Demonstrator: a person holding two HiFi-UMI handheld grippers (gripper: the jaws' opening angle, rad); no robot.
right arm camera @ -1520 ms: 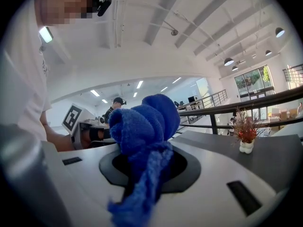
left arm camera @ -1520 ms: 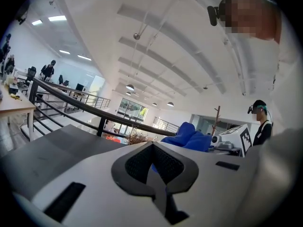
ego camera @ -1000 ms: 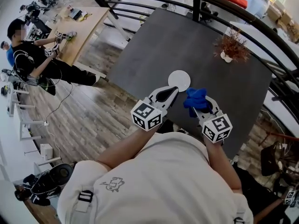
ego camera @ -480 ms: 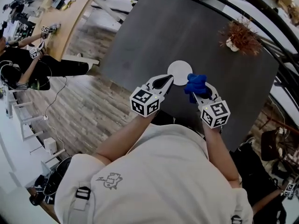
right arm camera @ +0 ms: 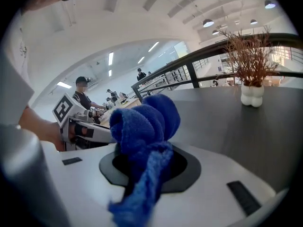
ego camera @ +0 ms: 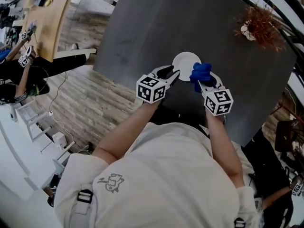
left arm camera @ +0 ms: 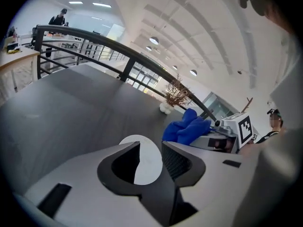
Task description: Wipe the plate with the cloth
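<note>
Since a second ago you've brought both grippers down and in to the plate (ego camera: 186, 60). They were hanging short of it, and now they flank its near edge. Your left gripper (ego camera: 175, 73) is at the plate's near-left rim, and its jaws have just been opening. They're partly apart with nothing pinched, and the white plate shows through the gap past the tips. The plate lies flat on the dark table (ego camera: 156, 23). At the plate's right rim, touching it or just over it (can't tell which), is the blue cloth (ego camera: 200, 72). It's bunched up and clamped tight in your right gripper (ego camera: 202, 81), with a strand trailing back between the jaws. Well off past the plate to the right stands the dried plant (ego camera: 260, 25).
</note>
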